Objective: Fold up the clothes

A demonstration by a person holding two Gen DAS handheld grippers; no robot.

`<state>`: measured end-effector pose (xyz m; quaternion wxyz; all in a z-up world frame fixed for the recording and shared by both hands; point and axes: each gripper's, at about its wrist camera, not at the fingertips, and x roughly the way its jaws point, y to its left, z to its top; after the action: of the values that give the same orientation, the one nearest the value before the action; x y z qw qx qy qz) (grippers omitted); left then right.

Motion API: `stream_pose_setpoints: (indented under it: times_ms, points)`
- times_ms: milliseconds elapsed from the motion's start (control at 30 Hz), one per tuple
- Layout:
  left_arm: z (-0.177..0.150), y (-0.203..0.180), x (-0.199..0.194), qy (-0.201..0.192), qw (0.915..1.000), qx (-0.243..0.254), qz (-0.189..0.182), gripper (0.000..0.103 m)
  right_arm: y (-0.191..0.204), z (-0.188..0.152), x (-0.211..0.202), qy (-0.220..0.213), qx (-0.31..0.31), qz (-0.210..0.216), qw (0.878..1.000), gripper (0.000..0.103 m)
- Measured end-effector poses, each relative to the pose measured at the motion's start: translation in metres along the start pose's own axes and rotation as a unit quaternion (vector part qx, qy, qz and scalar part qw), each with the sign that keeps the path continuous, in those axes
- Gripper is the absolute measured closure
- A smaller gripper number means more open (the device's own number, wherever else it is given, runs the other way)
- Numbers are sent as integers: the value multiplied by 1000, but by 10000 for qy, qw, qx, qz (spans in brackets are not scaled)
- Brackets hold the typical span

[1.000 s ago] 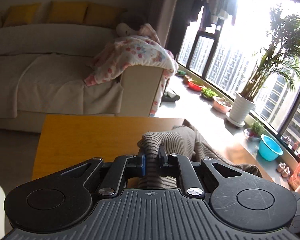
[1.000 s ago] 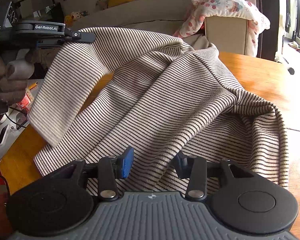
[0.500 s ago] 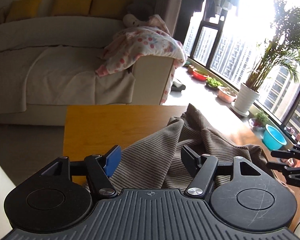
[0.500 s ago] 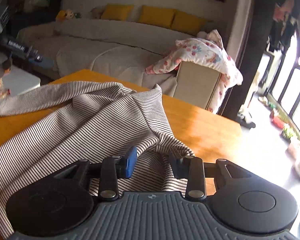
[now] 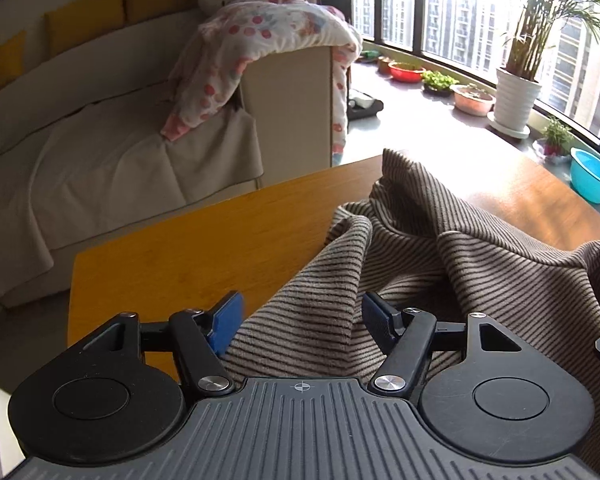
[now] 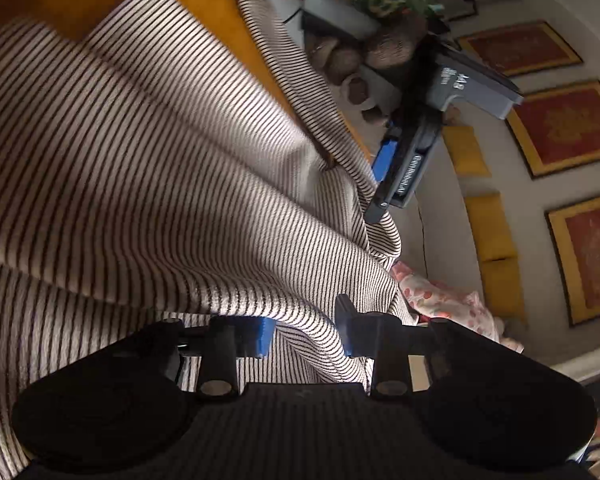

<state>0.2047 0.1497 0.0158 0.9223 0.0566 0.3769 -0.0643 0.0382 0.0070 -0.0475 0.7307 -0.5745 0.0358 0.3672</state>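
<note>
Right gripper (image 6: 304, 334) rolled sideways since half-second ago, jaws apart over striped garment (image 6: 148, 184). Left gripper (image 5: 300, 322) released, straddling fold. Garment heaped at table (image 5: 188, 248) corner; sofa (image 5: 112, 152) beyond.

Left grip let go, my right view rolled over

A second ago my left gripper (image 5: 300, 318) was pinched on the striped garment (image 5: 440, 264); now its jaws stand wide, with a ridge of cloth rising between them. My right gripper (image 6: 306, 332) has tipped sideways, so the orange table (image 6: 220, 28) sits at the top. The blurred cloth seems bunched closer to its spread fingers.
</note>
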Motion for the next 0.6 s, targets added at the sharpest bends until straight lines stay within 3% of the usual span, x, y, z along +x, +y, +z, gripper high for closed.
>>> stream_pose_setpoints:
  times_ms: [100, 167, 233, 333, 433, 467, 600]
  points:
    - [3, 10, 6, 23, 9998, -195, 40, 67, -36, -2, 0, -26, 1419, -168, 9897, 95]
    - [4, 15, 7, -11, 9995, -293, 116, 73, -72, -17, 2, 99, 2624, -396, 9641, 95]
    - [4, 21, 9, -64, 9989, -377, 266, 76, -111, -52, 8, 404, 3881, -822, 9171, 95]
    - [4, 32, 12, -95, 9972, -535, 509, 78, -141, -120, 13, 1016, 5330, -1208, 8313, 95]
    - [2, 43, 17, -85, 9950, -721, 684, 78, -140, -166, 18, 1590, 5825, -1397, 7848, 95]
    - [3, 46, 18, -97, 9944, -801, 681, 76, -139, -175, 18, 1718, 5912, -1439, 7748, 95]
    - [5, 51, 14, -144, 9930, -978, 652, 70, -137, -177, 3, 1863, 5851, -1499, 7749, 94]
